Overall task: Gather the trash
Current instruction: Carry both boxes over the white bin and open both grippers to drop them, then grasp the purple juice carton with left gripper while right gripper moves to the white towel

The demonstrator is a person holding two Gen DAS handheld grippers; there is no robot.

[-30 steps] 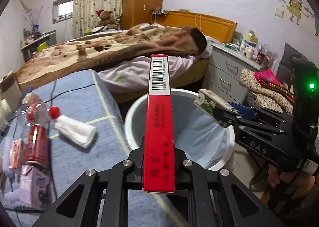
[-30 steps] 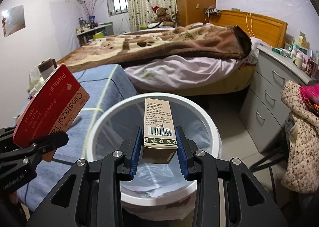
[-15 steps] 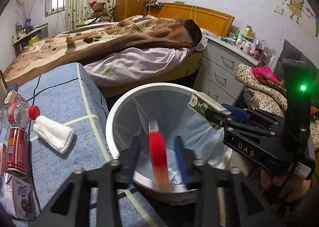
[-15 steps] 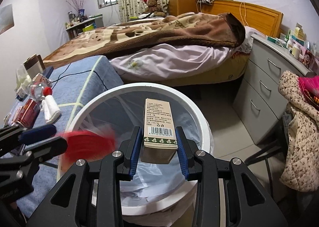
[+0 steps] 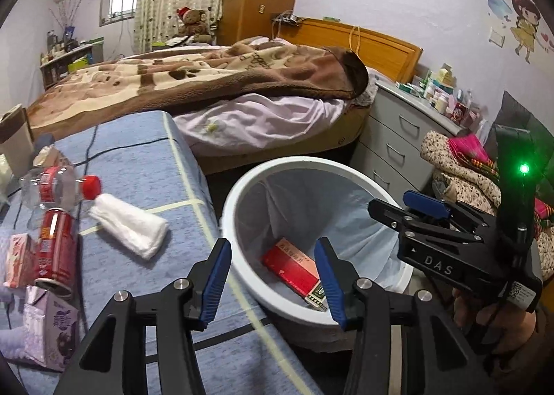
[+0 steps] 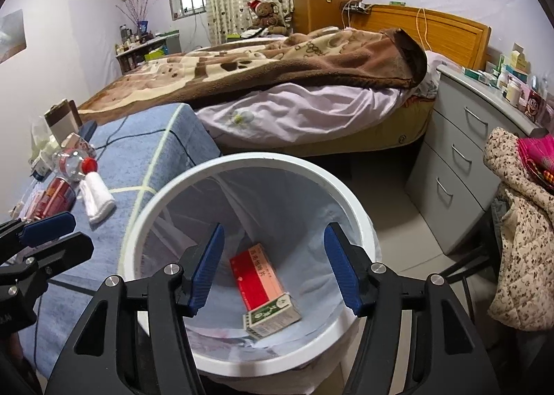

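Observation:
A white bin [image 6: 249, 163] lined with a clear bag stands beside the blue table [image 5: 145, 159]. At its bottom lie a red box [image 6: 256, 277] and a green-and-beige box [image 6: 273, 317], side by side. My right gripper [image 6: 273, 270] hovers over the bin, its jaws opening with nothing between them. Over the bin's near rim, my left gripper [image 5: 271, 279] is also opening and empty; through its gap I see the red box [image 5: 289, 265]. The right gripper [image 5: 426, 211] also shows in the left wrist view, held by a hand.
On the table lie a white cloth roll [image 5: 130, 230], a plastic bottle with a red cap [image 5: 59, 185], a red can [image 5: 55, 249], a pink carton [image 5: 19, 260] and a purple carton [image 5: 48, 329]. A bed [image 5: 207, 83], grey drawers [image 6: 460, 152] and piled clothes [image 6: 519, 221] surround the bin.
Both grippers let go: the red box fell from the left one, then the green-and-beige box from the right. Both now lie in the bin. The jaws stand wider.

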